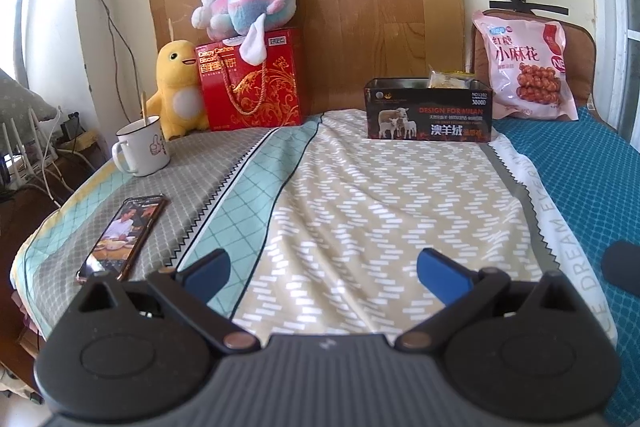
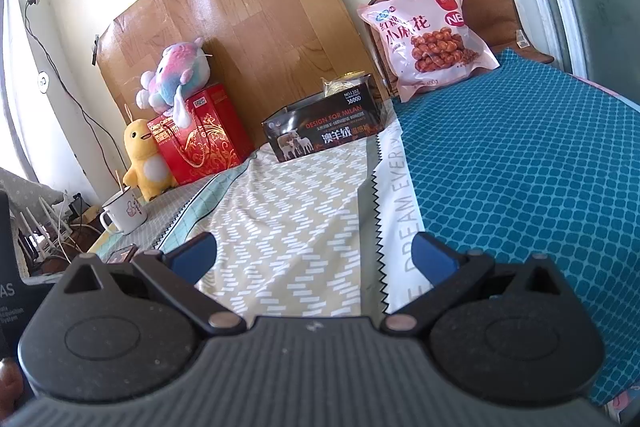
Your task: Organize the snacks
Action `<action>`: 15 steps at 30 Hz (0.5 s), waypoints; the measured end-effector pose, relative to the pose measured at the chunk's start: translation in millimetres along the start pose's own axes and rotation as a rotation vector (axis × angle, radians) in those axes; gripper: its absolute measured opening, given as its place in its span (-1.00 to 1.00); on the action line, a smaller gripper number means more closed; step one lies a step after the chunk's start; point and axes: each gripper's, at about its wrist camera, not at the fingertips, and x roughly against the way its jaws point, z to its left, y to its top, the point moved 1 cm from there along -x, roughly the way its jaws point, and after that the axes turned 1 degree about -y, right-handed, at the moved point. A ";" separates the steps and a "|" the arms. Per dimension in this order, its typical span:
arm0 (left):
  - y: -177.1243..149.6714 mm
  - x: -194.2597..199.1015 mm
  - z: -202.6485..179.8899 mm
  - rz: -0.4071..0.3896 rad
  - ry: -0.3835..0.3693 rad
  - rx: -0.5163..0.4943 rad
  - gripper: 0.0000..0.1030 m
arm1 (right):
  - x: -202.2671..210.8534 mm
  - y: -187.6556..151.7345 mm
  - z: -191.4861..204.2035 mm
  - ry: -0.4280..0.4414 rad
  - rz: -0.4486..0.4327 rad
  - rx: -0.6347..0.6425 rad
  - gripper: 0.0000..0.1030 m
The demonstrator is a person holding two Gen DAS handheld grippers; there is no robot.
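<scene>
A black open box (image 1: pixel 428 110) with sheep printed on it stands at the far side of the bed; it also shows in the right wrist view (image 2: pixel 324 133). A small yellow snack packet (image 1: pixel 450 79) sticks up inside it. A pink snack bag (image 1: pixel 528 67) leans on a brown cushion behind and right of the box; the right wrist view shows it too (image 2: pixel 430 37). My left gripper (image 1: pixel 322 267) is open and empty above the near bedspread. My right gripper (image 2: pixel 316 253) is open and empty, also near the front.
A red gift box (image 1: pixel 252 83) with a plush toy (image 1: pixel 248 3) on top stands at the back left, beside a yellow plush (image 1: pixel 176 91). A white mug (image 1: pixel 142 149) and a phone (image 1: pixel 122 239) lie on the left. A teal blanket (image 2: pixel 520 179) covers the right.
</scene>
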 end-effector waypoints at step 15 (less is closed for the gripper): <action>-2.2 -3.5 2.2 0.025 0.016 0.003 1.00 | -0.1 -0.3 0.0 0.000 0.000 0.000 1.00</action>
